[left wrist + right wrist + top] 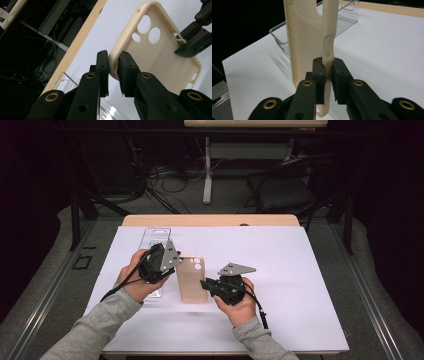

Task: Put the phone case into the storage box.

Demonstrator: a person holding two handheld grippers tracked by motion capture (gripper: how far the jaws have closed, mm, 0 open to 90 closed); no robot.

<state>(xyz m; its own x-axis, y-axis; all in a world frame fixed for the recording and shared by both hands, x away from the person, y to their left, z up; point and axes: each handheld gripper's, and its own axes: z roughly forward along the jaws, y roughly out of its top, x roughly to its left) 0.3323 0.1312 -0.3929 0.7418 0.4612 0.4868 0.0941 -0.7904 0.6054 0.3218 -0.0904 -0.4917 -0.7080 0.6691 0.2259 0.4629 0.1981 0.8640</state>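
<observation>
I have the cream phone case (192, 279) held between both grippers over the middle of the white-covered desk (300, 270), slightly to the near side. My left gripper (113, 67) pinches the case's left long edge: in the left gripper view the rim sits squeezed between the two black fingers (103, 68), close to the corner nearest the camera cut-outs, with the open inside of the case facing up. My right gripper (327, 72) clamps the opposite long edge; in the right gripper view the side wall runs straight up between its fingers (339, 75), which are closed on it just below the raised button bumps. From the high view the left gripper (172, 265) comes in from the left and the right gripper (204, 284) from the right, so the case spans the gap between them. A clear plastic tray (151, 236) lies just left of and beyond the case, partly under my left hand (134, 279). My right hand (243, 304) is at the near right.
</observation>
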